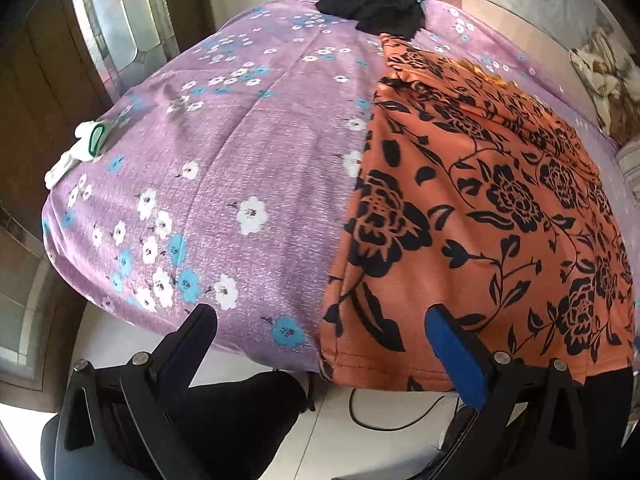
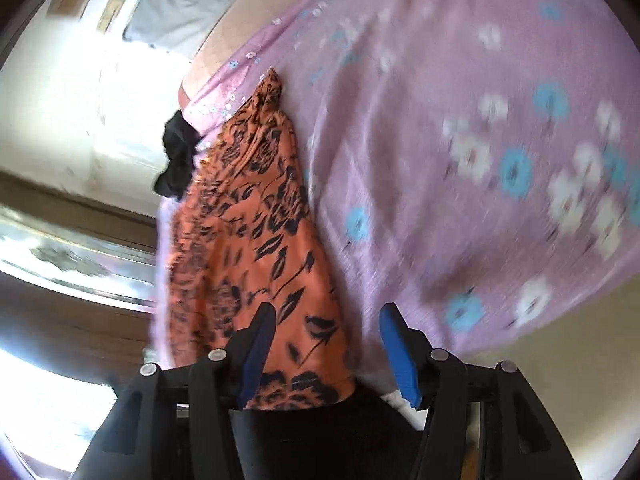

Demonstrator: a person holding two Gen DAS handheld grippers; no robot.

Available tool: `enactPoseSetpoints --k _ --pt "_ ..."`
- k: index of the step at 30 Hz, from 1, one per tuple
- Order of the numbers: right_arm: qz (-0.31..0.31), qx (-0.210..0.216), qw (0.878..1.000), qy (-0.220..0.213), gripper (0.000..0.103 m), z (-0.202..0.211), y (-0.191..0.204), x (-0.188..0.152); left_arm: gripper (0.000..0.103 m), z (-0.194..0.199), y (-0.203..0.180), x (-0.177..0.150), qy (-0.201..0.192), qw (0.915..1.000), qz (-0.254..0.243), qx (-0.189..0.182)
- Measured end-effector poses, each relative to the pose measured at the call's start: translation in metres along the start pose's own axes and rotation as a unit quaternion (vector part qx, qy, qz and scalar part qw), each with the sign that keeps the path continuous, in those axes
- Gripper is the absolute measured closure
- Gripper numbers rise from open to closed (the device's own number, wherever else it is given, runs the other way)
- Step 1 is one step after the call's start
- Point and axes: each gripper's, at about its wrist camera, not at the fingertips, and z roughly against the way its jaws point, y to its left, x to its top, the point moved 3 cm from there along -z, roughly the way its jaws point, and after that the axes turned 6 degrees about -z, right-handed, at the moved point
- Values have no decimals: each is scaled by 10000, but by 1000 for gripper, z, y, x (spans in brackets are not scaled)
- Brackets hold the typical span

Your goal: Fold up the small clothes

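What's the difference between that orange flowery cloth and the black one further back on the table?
The orange cloth carries a black rose print; the black cloth is plain. The orange cloth is spread fairly flat and hangs over the near table edge; the black cloth sits bunched in a heap at the far edge. The orange cloth covers far more of the table. Both lie on the purple flowered tablecloth, untouched by either tongs.

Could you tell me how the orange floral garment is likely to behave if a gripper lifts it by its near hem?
The orange floral garment looks thin and drapes over the table edge, so it would probably hang limp, not hold shape. Its gathers at the far end suggest it bunches easily. It may slide on the smooth-looking purple tablecloth.
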Motion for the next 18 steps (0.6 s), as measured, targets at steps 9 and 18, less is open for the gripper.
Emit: enactPoseSetpoints --k 9,18 --pt "-118 87 9992 359 56 -33 10 -15 66 -3 17 -11 265 9958 486 -728" --pt "496 -618 9962 373 60 -47 35 -24 22 -9 24 -3 248 9942 693 -780"
